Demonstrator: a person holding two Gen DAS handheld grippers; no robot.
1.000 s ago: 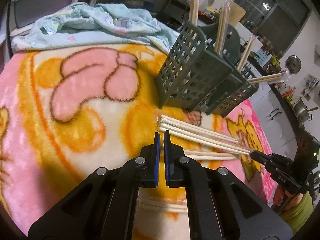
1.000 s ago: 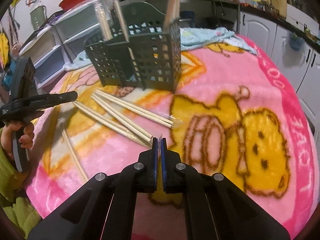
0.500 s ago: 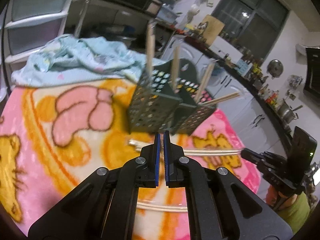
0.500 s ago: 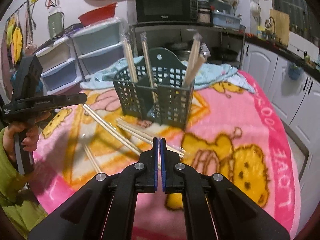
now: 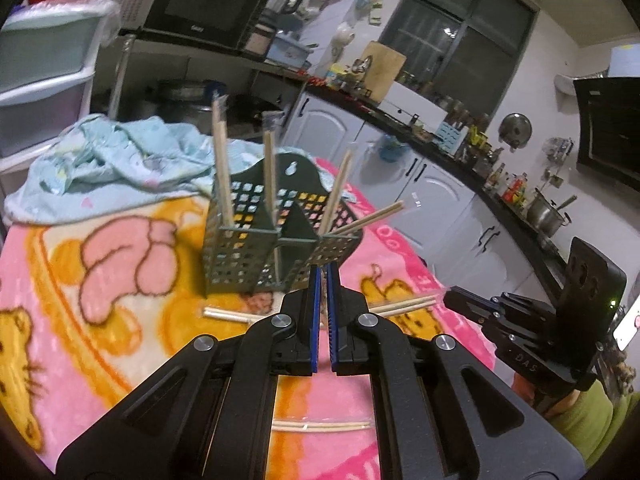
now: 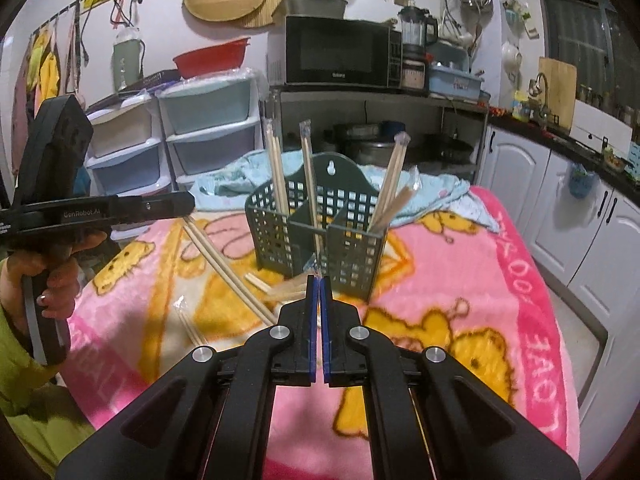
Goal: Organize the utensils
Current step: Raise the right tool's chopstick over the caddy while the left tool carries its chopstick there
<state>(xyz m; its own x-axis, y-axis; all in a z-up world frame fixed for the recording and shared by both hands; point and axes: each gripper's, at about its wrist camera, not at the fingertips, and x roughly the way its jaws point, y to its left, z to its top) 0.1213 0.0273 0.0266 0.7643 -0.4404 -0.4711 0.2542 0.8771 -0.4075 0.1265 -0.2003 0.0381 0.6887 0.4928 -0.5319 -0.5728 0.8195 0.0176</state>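
Left hand-held gripper (image 5: pixel 322 270) clenched, empty; right hand-held gripper (image 6: pixel 318 280) clenched, empty. Both raised over blanket (image 6: pixel 432 280), pointing at caddy (image 6: pixel 320 232). Near edge: one wrapped chopstick pair (image 5: pixel 320 426) lying flat. Further in, just before caddy: several more pairs (image 6: pixel 224 260) loose on blanket. Caddy mid-blanket, upright; four or so pairs (image 6: pixel 306 160) standing in compartments. Judgement: partly done; loose pairs left to pick up and slot in. Far edge: crumpled cloth (image 5: pixel 112 160).
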